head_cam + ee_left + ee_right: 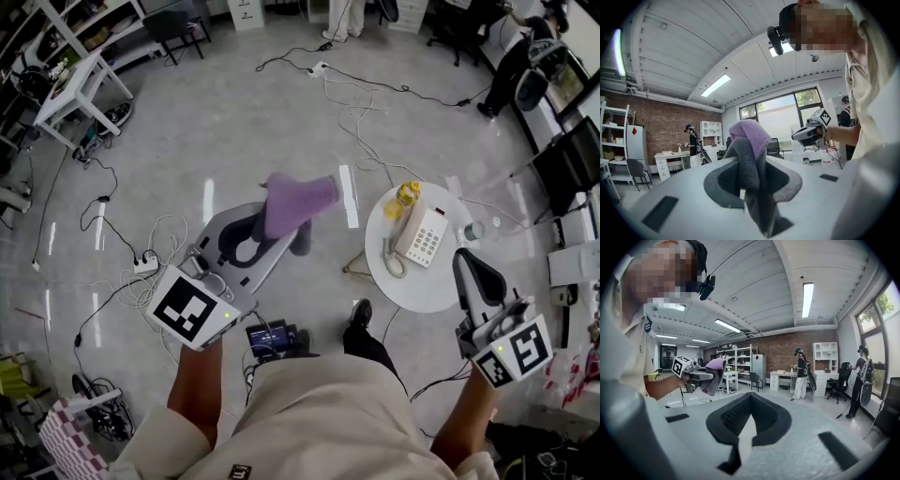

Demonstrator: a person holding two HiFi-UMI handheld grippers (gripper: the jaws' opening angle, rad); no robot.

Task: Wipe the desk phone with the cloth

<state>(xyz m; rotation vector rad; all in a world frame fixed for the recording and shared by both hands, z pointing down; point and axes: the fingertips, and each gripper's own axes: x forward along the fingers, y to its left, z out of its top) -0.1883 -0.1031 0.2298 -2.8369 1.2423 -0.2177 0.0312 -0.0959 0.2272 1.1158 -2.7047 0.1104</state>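
My left gripper (pixel 274 234) is held up at waist height, left of the table, and is shut on a purple and grey cloth (pixel 296 202). In the left gripper view the cloth (pixel 749 140) stands bunched up between the jaws of that gripper (pixel 751 187). A white desk phone (pixel 422 234) with a coiled cord lies on the small round white table (pixel 422 291). My right gripper (pixel 467 261) hovers by the table's right edge, shut and empty. Its own view shows the closed jaws (pixel 747 423) and, farther off, the cloth (pixel 715 371).
A yellow object (pixel 408 195) and a small clear cup (pixel 472 230) share the table with the phone. Cables and a power strip (pixel 145 264) trail over the grey floor. A white desk (pixel 80 80) stands far left, monitors (pixel 577 159) at right. People stand in the background.
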